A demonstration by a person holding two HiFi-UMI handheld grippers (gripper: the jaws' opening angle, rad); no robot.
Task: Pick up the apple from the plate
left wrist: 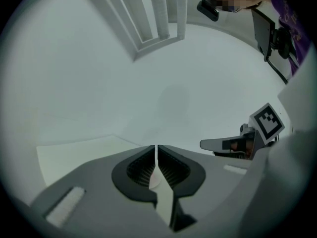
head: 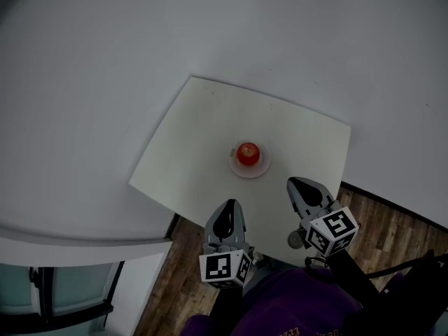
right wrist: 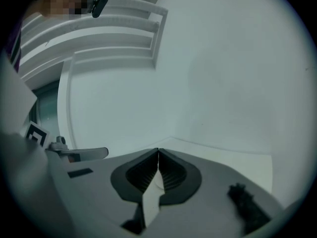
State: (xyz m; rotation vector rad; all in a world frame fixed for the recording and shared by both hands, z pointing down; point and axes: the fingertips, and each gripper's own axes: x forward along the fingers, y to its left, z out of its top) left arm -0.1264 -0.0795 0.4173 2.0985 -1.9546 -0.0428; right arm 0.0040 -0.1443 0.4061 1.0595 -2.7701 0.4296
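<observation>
Just one red apple [head: 248,153] sitting on the small plate [head: 262,169], mid-bench [head: 189,138]. Left gripper [head: 230,204] and right gripper [head: 293,183] near it, jaws together on both, nothing held.

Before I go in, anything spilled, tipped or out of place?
Nothing stands out. The apple sits centred on its plate on the white table; the left gripper and right gripper are shut, short of it.

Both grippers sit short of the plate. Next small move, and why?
Probably open the left gripper and ease it toward the apple. Its jaws are shut, and the apple sits untouched on the plate, almost straight ahead of it.
</observation>
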